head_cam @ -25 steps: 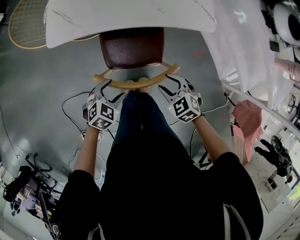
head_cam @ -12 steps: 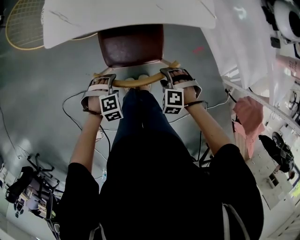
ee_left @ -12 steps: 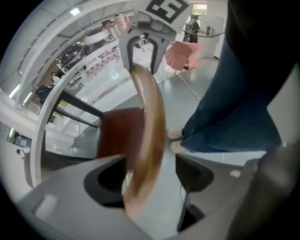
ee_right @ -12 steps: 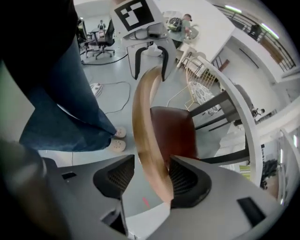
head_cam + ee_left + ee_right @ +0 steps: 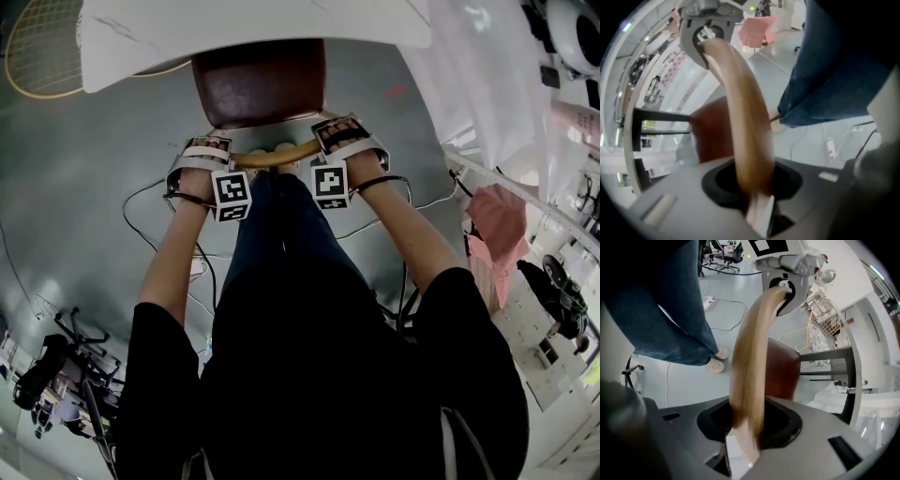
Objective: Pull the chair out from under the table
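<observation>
The chair (image 5: pixel 258 82) stands straight ahead of the person, its dark red seat partly tucked beneath the near edge of the white surface (image 5: pixel 253 28), with the back of the chair turned toward the person. The part that matters is the curved wooden backrest rail (image 5: pixel 277 156), whose long axis runs from left to right across the person's front, bowing gently between the two hands. The left tongs (image 5: pixel 208 150) are clamped on the rail's left end and the right tongs (image 5: pixel 339 134) on its right end. Each gripper view shows the pale wood passing right through the mouth of its own jaws and arching away to the other tool at the far end. The two holds sit at about the same reach from the body, neither arm clearly nearer, and both forearms stretch forward on either side of the person's legs (image 5: pixel 281 234), which stand just behind the middle of the rail. Since the seat lies beyond the rail and the person behind it, the pull would seemingly have to come straight back toward the body, square to the rail's length, with both sides drawn evenly so the chair does not swing. The feet standing close behind the chair look likely to need room as it comes out.
</observation>
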The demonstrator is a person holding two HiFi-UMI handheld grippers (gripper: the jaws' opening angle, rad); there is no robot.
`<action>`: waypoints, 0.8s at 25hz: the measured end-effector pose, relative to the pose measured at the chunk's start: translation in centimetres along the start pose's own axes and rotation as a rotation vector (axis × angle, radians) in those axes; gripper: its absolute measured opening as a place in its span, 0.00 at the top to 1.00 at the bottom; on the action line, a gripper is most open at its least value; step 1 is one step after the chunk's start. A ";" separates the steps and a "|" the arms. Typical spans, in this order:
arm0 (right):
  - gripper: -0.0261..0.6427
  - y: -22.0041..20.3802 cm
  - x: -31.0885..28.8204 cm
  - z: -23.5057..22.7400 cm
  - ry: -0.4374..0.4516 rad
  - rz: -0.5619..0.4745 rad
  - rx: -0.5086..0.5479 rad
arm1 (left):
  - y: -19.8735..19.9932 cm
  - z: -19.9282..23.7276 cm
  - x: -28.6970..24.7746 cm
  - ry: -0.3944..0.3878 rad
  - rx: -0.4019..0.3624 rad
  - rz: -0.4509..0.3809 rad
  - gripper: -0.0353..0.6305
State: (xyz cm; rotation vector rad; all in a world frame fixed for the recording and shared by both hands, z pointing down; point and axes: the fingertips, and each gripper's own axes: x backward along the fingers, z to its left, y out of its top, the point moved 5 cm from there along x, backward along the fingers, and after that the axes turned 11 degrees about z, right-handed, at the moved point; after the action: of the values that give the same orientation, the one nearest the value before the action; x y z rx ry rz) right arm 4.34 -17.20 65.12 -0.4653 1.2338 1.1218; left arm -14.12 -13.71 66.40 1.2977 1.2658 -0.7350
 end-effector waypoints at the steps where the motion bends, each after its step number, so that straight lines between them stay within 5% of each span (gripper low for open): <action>1: 0.75 0.0 0.0 0.0 -0.006 0.005 0.007 | 0.0 0.0 0.0 -0.006 -0.012 0.005 0.77; 20: 0.76 1.6 1.2 5.8 0.040 0.080 0.066 | 2.9 -5.8 1.1 -0.040 -0.103 -0.018 0.78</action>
State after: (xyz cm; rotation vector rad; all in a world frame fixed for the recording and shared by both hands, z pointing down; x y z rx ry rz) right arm 5.83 -11.34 66.35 -0.3931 1.3299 1.1405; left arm -12.67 -7.34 67.25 1.1840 1.2681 -0.6970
